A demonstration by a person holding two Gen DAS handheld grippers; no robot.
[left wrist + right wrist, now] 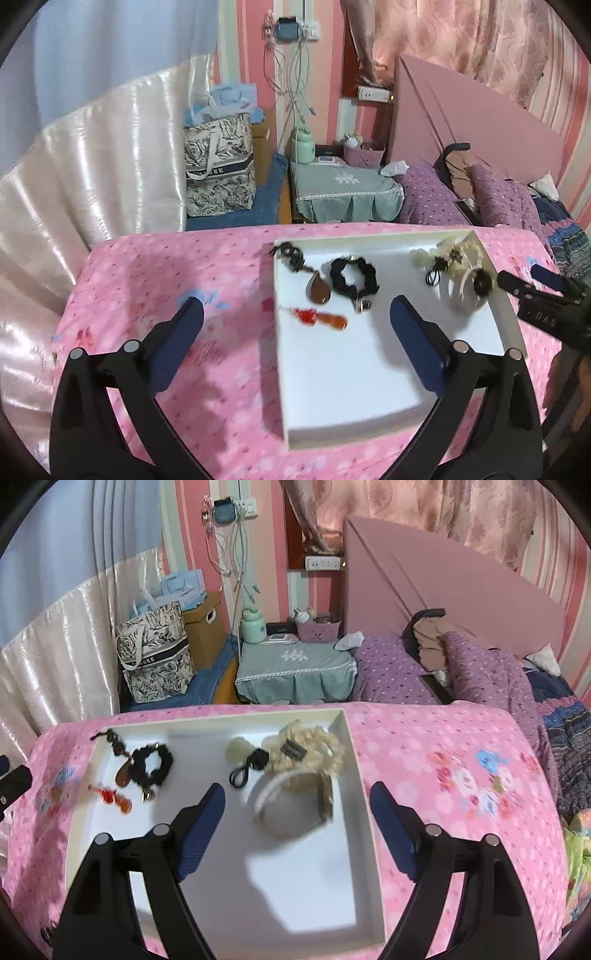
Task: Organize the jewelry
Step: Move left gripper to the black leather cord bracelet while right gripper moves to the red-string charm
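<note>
A white tray (351, 369) lies on the pink flowered cloth (166, 295). At its far left are a black scrunchie (354, 277), a brown teardrop pendant (318, 291), a red-orange charm (321, 318) and a dark cord (291, 254). Its far right holds a cream scrunchie (314, 753), a white headband (291, 805), a cream pompom (238, 749) and a small black hair tie (251, 766). My left gripper (295, 310) hovers open over the tray's left edge, holding nothing. My right gripper (297, 794) is open above the tray (295, 886), over the headband, its pads touching nothing.
Beyond the cloth stand a bedside table with a green cover (343, 192), a printed tote bag (219, 166) and a shiny cream curtain (92, 166). A bed with a purple dotted quilt (480, 679) and pink headboard (443, 583) lies at the right.
</note>
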